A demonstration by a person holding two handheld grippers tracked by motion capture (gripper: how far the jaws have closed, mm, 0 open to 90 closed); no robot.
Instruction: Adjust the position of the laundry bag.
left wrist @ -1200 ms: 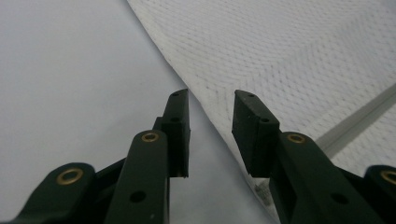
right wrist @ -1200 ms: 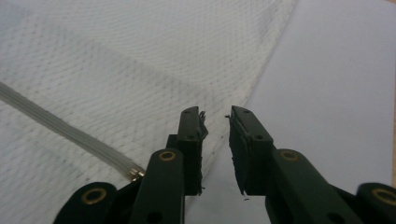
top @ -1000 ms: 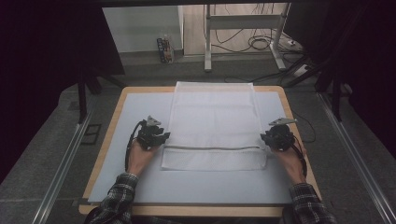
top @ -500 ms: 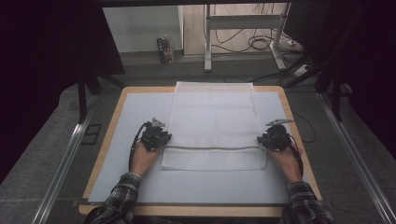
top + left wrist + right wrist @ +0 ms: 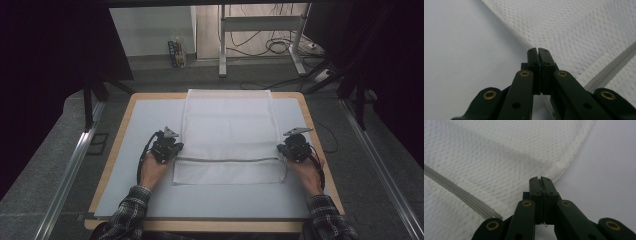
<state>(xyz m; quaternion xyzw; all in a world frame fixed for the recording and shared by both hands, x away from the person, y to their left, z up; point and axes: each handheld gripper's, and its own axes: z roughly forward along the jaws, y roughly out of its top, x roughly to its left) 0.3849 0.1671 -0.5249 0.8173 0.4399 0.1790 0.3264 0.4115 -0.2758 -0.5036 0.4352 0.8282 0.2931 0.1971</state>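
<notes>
Both closed jaws pinch the mesh bag [image 5: 229, 142]: left gripper [image 5: 166, 146], right gripper [image 5: 295, 146], opposite edges.

My wood-edged bench [image 5: 127, 117] carries a pale grey mat [image 5: 145, 125]; a white mesh bag [image 5: 227, 125] lies flat on it.

A pale grey mat [image 5: 150, 115] covers the wooden-edged bench [image 5: 116, 134]. Beyond the bench, a white metal stand [image 5: 260, 25] rises from the floor with dark cables [image 5: 280, 47] coiled beside it, and a small carton [image 5: 176, 52] sits against the far wall.
</notes>
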